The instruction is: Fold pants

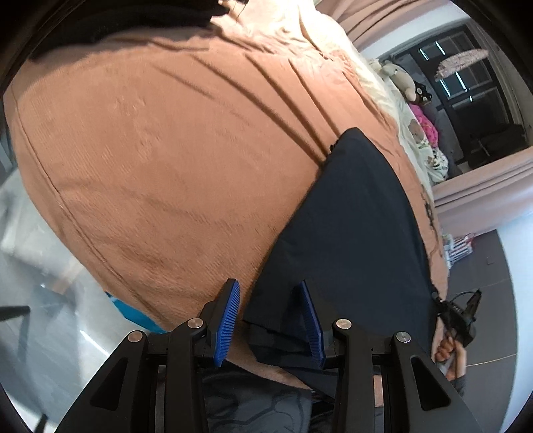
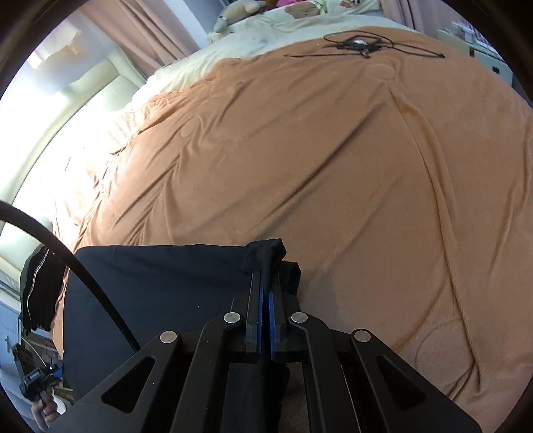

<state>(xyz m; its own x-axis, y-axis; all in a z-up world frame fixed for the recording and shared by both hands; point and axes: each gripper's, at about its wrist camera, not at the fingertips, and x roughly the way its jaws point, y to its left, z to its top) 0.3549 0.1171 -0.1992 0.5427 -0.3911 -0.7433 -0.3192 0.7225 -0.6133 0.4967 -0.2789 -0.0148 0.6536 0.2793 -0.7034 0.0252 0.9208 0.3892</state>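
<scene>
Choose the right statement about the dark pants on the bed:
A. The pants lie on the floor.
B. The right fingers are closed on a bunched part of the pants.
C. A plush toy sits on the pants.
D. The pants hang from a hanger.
B: in the right wrist view the right gripper pinches a raised fold of the pants, which lie on the orange blanket.

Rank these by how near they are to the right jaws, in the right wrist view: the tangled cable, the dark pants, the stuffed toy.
1. Pants: pinched in the jaws.
2. Cable: far up the orange blanket.
3. Toy: beyond it, at the bed's head, upper left.
</scene>
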